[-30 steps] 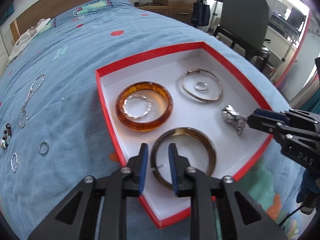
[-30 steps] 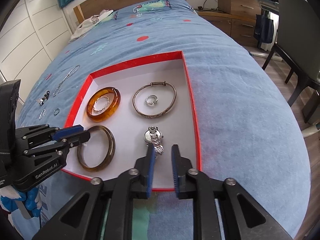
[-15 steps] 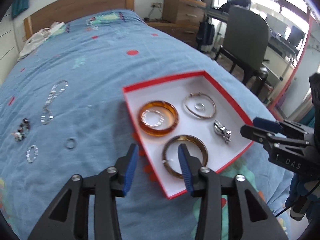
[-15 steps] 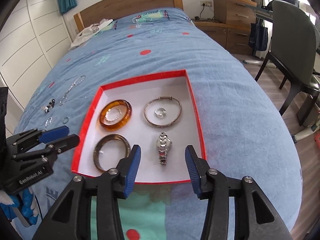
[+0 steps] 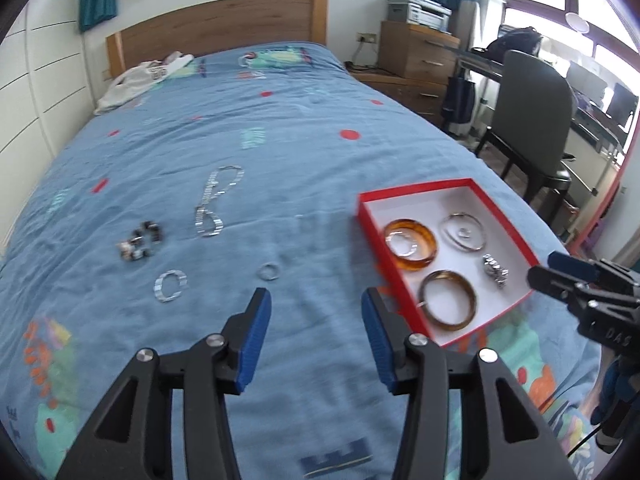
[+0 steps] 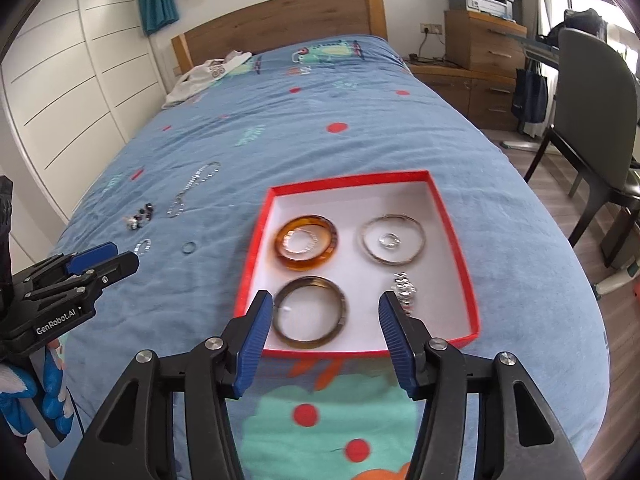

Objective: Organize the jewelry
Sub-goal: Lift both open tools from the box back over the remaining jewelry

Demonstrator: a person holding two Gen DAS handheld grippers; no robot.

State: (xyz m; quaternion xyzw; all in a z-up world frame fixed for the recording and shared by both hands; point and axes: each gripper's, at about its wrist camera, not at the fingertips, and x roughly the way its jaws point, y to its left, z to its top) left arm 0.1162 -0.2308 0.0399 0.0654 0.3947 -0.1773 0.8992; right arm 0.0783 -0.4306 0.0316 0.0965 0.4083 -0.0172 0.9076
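A red-rimmed white tray (image 6: 352,177) lies on the blue bedspread. It holds an amber bangle (image 6: 305,246), a dark bangle (image 6: 311,312), a thin silver bangle (image 6: 391,240) with a ring inside, and a silver watch (image 6: 404,292). The tray also shows in the left wrist view (image 5: 416,189). Loose on the bedspread left of it are a silver chain (image 5: 216,199), a beaded bracelet (image 5: 140,241), a silver cuff (image 5: 170,285) and a small ring (image 5: 269,271). My left gripper (image 5: 316,334) is open and empty above the bedspread. My right gripper (image 6: 326,338) is open and empty before the tray's near edge.
The bed has a wooden headboard (image 5: 216,24) and white clothing (image 5: 140,80) near it. A grey chair (image 5: 532,120), a desk and wooden drawers (image 5: 416,56) stand to the right. White wardrobe doors (image 6: 60,92) line the left wall.
Both grippers have opened wide and pulled back and up from the tray. The left gripper has swung left, over the loose jewelry side of the bedspread.
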